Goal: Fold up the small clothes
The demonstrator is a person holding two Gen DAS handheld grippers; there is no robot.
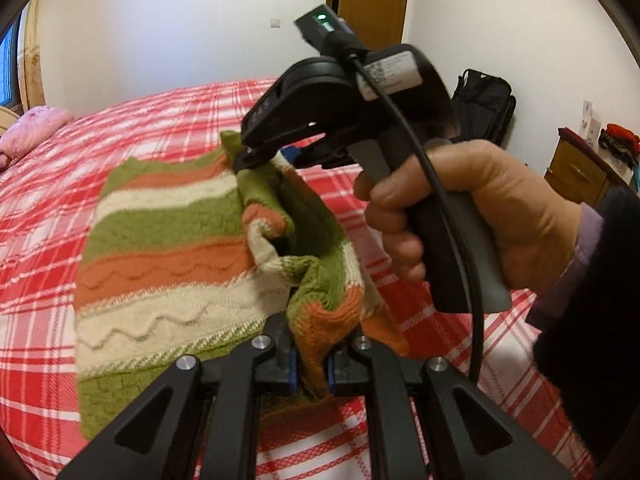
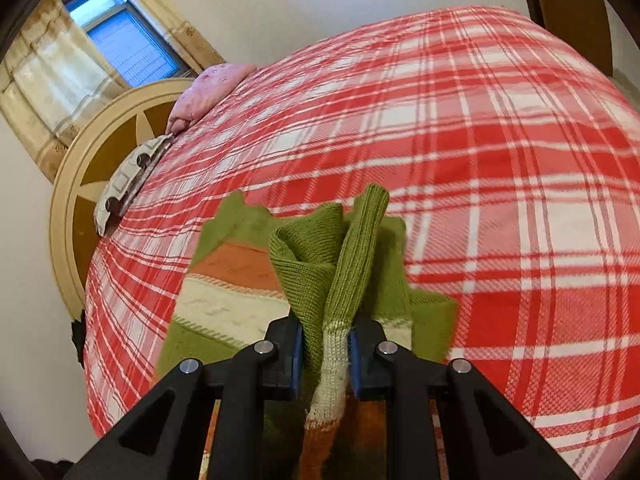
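Note:
A small knitted sweater [image 1: 168, 264] with green, orange and cream stripes hangs over the bed, held up by both grippers. My left gripper [image 1: 312, 372] is shut on a bunched edge of it at the bottom of the left wrist view. My right gripper [image 1: 250, 156] shows there too, held in a hand, shut on the sweater's far green edge. In the right wrist view my right gripper [image 2: 324, 360] pinches a green and cream fold of the sweater [image 2: 340, 264], which rises between the fingers.
The bed [image 1: 120, 132] carries a red and white plaid cover [image 2: 480, 160]. A pink pillow [image 1: 36, 128] lies at its head by a round headboard [image 2: 80, 184]. A black bag [image 1: 484, 104] and a wooden nightstand [image 1: 580, 172] stand at right.

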